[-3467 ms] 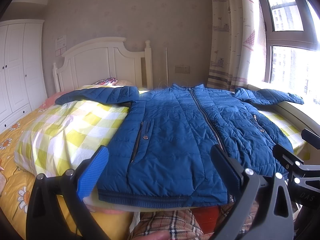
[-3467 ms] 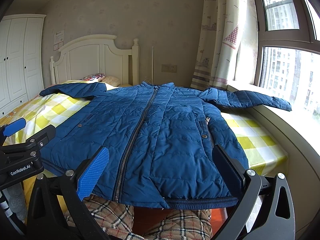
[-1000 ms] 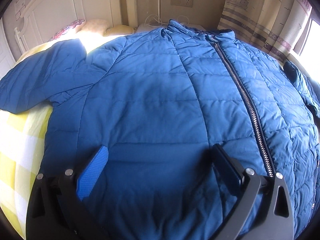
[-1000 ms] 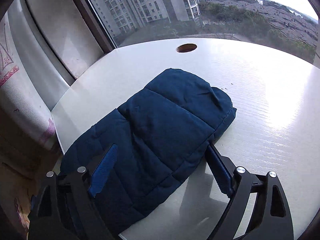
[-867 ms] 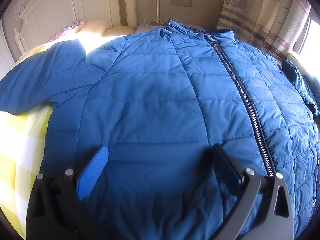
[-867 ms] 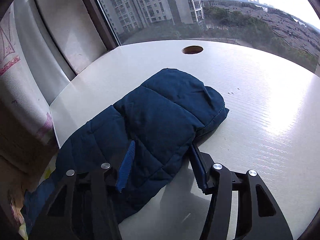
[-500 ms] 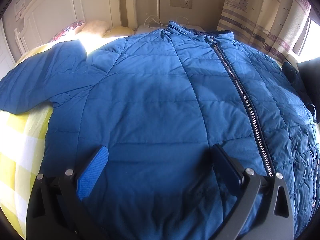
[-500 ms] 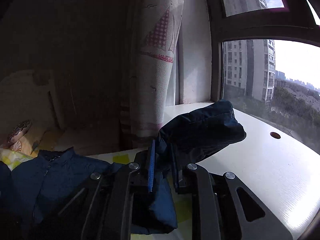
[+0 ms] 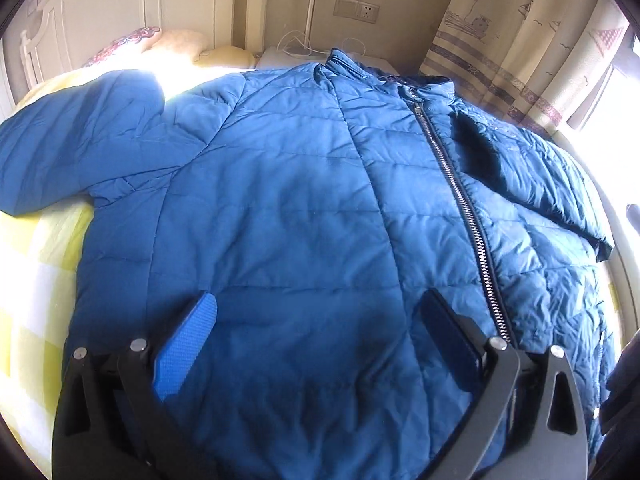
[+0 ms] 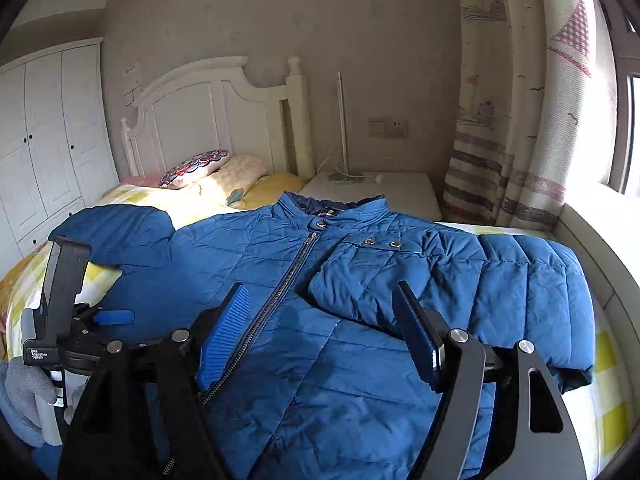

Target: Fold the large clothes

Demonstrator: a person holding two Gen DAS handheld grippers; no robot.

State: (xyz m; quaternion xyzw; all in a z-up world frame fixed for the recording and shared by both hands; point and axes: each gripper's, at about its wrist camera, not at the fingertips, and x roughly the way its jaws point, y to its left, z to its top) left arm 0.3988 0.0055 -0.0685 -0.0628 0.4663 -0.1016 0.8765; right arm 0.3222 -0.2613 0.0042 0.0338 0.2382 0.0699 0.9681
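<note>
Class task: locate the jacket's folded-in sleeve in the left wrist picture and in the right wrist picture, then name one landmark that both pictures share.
Left wrist view: the folded-in sleeve lies at the right, across the jacket, right of the zipper.
Right wrist view: the sleeve lies right of centre, again right of the zipper.
Shared landmark: the wall socket beside the curtain.

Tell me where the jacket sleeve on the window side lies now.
In the right wrist view, the sleeve lies folded across the blue jacket, right of the zipper, below the curtain.
</note>
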